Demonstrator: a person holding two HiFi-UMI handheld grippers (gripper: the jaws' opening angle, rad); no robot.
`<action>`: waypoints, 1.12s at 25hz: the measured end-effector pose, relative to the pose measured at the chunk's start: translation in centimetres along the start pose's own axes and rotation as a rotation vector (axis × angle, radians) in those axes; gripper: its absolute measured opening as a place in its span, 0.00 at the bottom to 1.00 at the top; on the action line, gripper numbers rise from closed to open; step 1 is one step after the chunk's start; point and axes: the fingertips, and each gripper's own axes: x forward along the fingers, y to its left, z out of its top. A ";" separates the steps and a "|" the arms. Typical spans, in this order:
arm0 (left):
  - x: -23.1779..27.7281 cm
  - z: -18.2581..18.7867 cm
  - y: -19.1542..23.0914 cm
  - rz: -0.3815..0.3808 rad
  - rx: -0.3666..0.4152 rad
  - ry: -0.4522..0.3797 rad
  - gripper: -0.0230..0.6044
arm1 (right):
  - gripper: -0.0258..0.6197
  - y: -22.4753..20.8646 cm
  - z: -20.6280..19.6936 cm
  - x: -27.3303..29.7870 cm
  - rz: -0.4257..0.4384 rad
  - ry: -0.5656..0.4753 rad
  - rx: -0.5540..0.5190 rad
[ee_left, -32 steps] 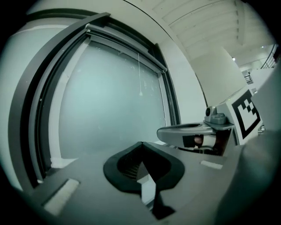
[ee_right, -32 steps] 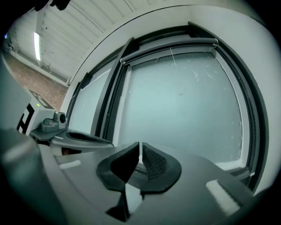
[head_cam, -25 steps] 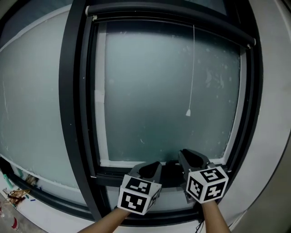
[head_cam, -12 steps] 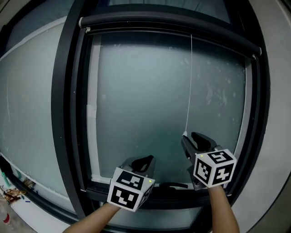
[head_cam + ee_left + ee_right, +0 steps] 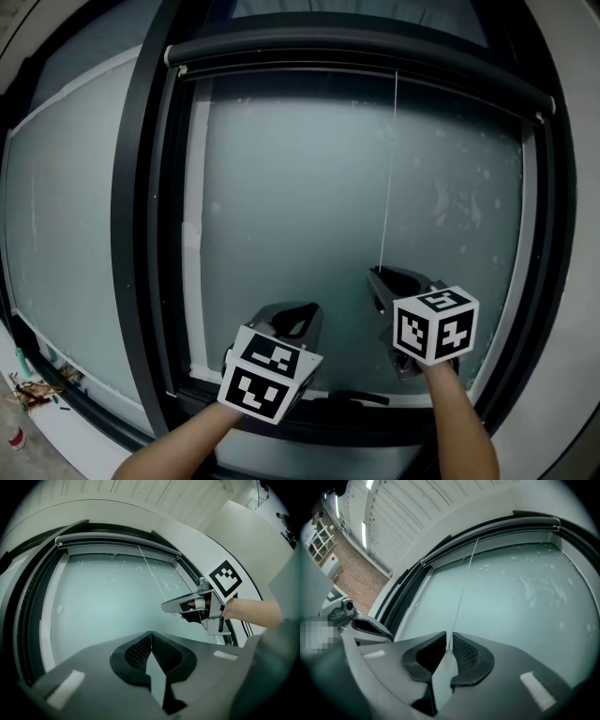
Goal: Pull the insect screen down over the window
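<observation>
Closing on the cord [image 5: 388,169] is the step I judge to be in hand. The right tool [image 5: 395,278] is drawing its jaws together around the thin white line, and in the right gripper view the cord's pale end knob [image 5: 445,661] sits between the pads, which look to be pinching it. The left tool [image 5: 293,316] hangs lower and off to the side of the right one, clenched tight on nothing, its pads meeting edge to edge in its own view.

The screen itself is not down at all. It sits rolled in the dark housing [image 5: 356,44] high above both tools, with the cord running straight up from the right tool to it, and the frosted pane [image 5: 281,206] ahead of the tools is bare.

Next, I think, comes a firm pinch and then a steady pull straight down toward the sill below the tools, kept in line with the cord so the thin line does not slip out between the pads.
</observation>
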 end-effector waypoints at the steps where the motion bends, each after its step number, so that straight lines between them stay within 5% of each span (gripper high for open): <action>1: 0.1 0.2 0.3 0.008 0.011 0.001 0.06 | 0.11 0.0 -0.1 0.1 0.012 0.002 0.007; 7: 0.2 2.1 2.9 0.067 0.092 -0.007 0.06 | 0.09 0.8 -0.3 -0.5 0.063 -0.027 0.055; 11: 0.4 4.2 4.2 0.104 0.153 -0.033 0.06 | 0.09 1.5 -0.4 -0.7 0.050 0.008 -0.004; 22: -1.6 12.1 7.9 0.210 0.448 -0.107 0.16 | 0.09 4.9 -2.5 -2.2 0.033 0.084 -0.054; 28: -1.2 15.4 9.7 0.225 0.591 -0.101 0.26 | 0.09 6.9 -9.2 -1.8 0.068 0.218 -0.084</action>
